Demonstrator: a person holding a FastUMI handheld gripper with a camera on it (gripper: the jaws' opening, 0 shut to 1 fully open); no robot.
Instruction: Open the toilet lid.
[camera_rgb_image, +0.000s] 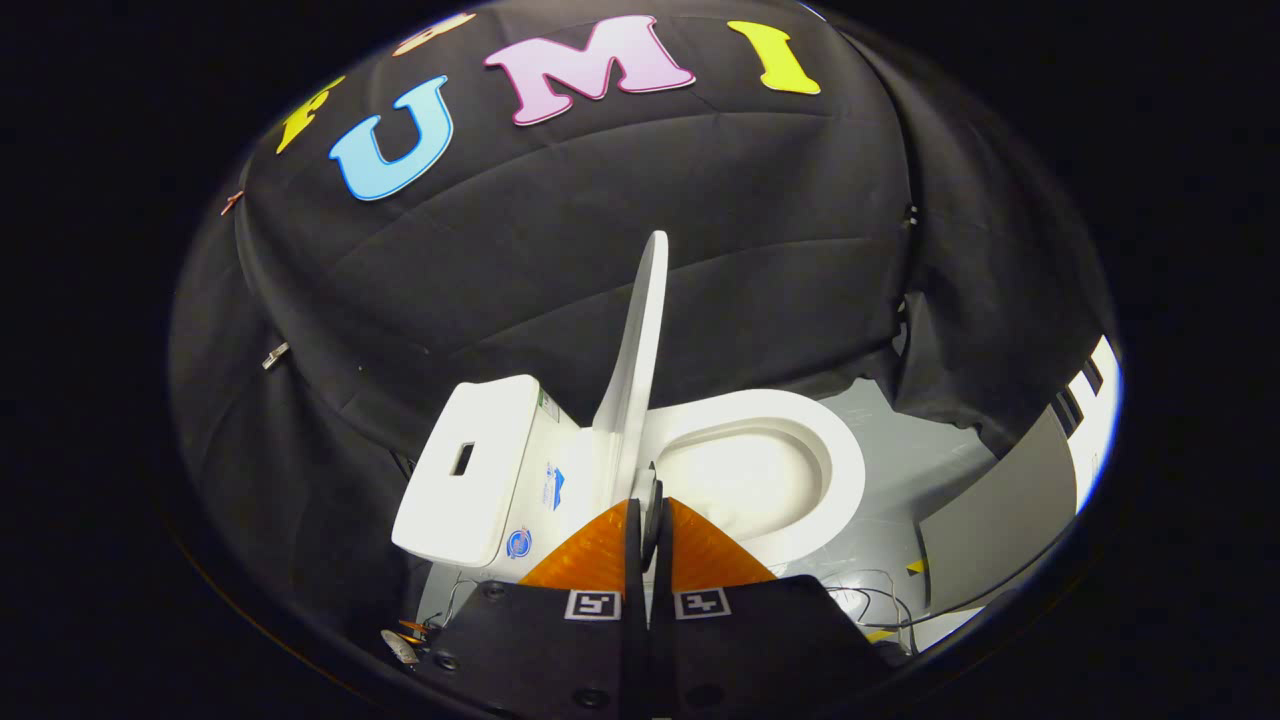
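Smooth white plastic toilet lid stands raised, nearly upright, seen edge-on as a thin curved slab. Gripper w/ ribbed orange fingers is nearly closed, tips at the lid's lower edge near the hinge (cannot tell whether they pinch it). Right of lid: glossy oval seat and bowl. Left: boxy white cistern. Grey floor beyond.

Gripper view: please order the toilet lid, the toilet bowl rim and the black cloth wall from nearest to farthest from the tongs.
1. Toilet lid: raised on edge, its lower edge at the tips of the nearly closed tongs.
2. Toilet bowl rim: just beyond the tips, to one side of the lid.
3. Black cloth wall: farthest, behind the toilet.
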